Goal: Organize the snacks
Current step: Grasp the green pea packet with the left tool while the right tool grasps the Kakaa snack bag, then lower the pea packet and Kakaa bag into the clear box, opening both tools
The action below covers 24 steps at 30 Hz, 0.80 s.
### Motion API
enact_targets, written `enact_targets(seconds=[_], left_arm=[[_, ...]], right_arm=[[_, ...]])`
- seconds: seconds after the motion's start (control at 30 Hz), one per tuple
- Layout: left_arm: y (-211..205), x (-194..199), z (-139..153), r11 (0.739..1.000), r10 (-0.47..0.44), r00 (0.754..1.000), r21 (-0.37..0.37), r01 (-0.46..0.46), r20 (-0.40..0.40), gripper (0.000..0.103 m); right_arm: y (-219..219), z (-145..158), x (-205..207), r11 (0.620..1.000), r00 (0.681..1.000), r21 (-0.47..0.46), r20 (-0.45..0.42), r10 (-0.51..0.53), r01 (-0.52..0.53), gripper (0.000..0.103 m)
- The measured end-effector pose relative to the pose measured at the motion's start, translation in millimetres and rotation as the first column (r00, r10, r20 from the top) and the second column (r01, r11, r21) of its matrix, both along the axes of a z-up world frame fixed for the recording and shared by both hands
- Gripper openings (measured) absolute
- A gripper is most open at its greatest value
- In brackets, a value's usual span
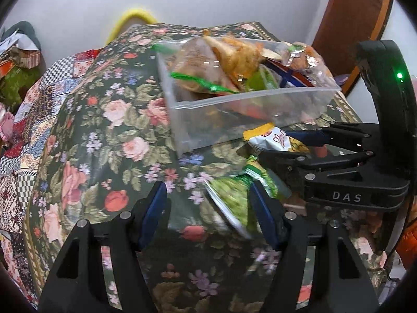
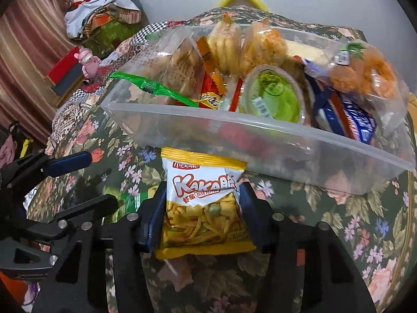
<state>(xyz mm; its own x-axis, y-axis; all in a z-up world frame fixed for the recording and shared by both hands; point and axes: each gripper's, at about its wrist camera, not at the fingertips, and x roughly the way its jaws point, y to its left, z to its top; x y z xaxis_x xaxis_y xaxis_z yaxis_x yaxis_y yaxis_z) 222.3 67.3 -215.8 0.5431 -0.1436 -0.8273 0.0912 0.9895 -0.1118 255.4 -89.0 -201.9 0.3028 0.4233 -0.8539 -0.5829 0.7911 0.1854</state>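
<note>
A yellow and white snack packet [image 2: 203, 203] sits between the blue pads of my right gripper [image 2: 202, 211], which is shut on its two sides just in front of the clear plastic bin [image 2: 260, 143]. The bin holds several bagged snacks and a green-lidded cup [image 2: 273, 96]. In the left wrist view my left gripper [image 1: 208, 208] is open over the floral tablecloth [image 1: 109, 135]. A green snack packet [image 1: 232, 203] lies between its jaws, close against the right finger [image 1: 263, 214]. The right gripper [image 1: 281, 147] with the yellow packet [image 1: 276, 140] shows beside the bin [image 1: 234, 120].
The bin stands at the far side of the table, toward the right. A yellow chair back [image 1: 130, 20] rises behind the table by the wall. Patchwork cloth and a pile of bags [image 2: 104, 18] lie to the left, and a brown door [image 1: 351, 20] stands at the right.
</note>
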Motion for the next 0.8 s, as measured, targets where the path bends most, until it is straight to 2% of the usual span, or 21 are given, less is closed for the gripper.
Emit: enact_targets(seconds=[0.2, 0.33, 0.43, 0.47, 0.5, 0.6, 0.8], left_arm=[[-22, 6, -9, 0.998, -0.057, 0.997, -0.039, 0.055, -0.045, 0.066], [-27, 13, -20, 0.996, -0.048, 0.995, -0.075, 0.042, -0.09, 0.066], [-30, 15, -22, 0.997, -0.023, 0.997, -0.082, 0.017, -0.073, 0.066], [-31, 16, -23, 0.996, -0.015, 0.998, -0.087, 0.009, -0.069, 0.063], [-32, 16, -22, 0.996, -0.008, 0.998, -0.085, 0.003, -0.059, 0.053], [-35, 15, -21, 0.997, -0.01, 0.999, -0.074, 0.006, -0.046, 0.038], [-34, 6, -12, 0.998, -0.008, 1.0, -0.058, 0.007, -0.023, 0.035]], right_arm=[[-26, 8, -7, 1.0, 0.999, -0.011, 0.043, -0.023, 0.024, 0.047], [-45, 15, -9, 0.998, 0.997, 0.009, 0.05, -0.056, 0.055, 0.047], [-52, 19, -11, 0.997, 0.996, 0.018, 0.06, -0.073, 0.072, 0.047], [-54, 20, -12, 0.997, 0.995, 0.022, 0.061, -0.077, 0.076, 0.047], [-55, 20, -13, 0.996, 0.995, 0.026, 0.062, -0.081, 0.08, 0.047], [-58, 23, -15, 0.995, 0.993, 0.04, 0.067, -0.093, 0.09, 0.047], [-61, 27, -16, 0.993, 0.992, 0.062, 0.074, -0.103, 0.098, 0.047]])
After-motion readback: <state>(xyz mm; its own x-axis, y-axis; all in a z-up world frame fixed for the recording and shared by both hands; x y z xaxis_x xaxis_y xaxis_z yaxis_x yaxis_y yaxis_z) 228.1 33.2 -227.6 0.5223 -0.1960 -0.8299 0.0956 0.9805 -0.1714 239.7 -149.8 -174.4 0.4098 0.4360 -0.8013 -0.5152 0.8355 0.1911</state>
